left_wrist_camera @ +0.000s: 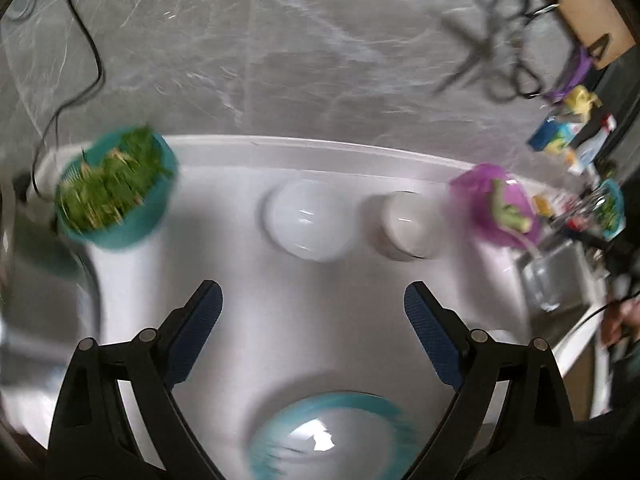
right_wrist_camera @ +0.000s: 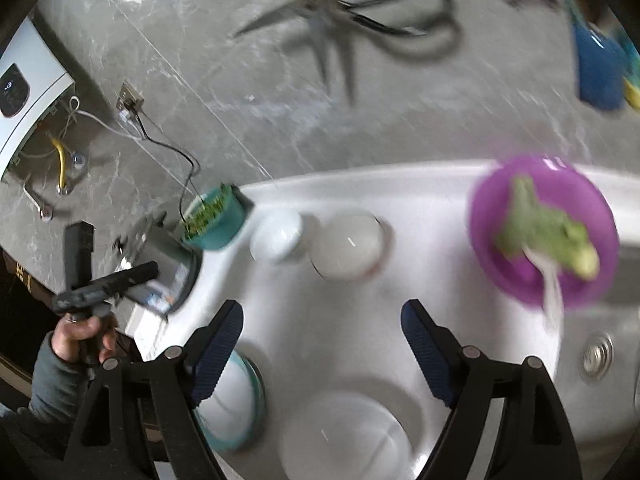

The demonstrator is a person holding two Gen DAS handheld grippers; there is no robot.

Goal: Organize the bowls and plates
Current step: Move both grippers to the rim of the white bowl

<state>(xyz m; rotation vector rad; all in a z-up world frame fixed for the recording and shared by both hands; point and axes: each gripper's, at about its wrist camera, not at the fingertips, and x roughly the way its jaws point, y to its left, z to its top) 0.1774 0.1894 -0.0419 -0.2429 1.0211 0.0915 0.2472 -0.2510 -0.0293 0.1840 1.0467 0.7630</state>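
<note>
Both views are blurring. Left gripper [left_wrist_camera: 312, 312] is hanging over the white counter [left_wrist_camera: 320, 320], jaws standing wide apart, nothing between them; a teal-rimmed plate [left_wrist_camera: 332, 436] is lying just below. Right gripper [right_wrist_camera: 320, 336] is also gaping empty, above a white plate [right_wrist_camera: 344, 440]. Two white bowls [left_wrist_camera: 308, 220] are sitting side by side near the counter's back edge, between a teal bowl of greens [left_wrist_camera: 116, 188] and a purple bowl [right_wrist_camera: 544, 228] holding a green vegetable.

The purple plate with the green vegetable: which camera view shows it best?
The right wrist view: the purple plate appears large and almost whole, with the green vegetable on it. The left wrist view shows it small, blurred and tilted near the right edge.
</note>
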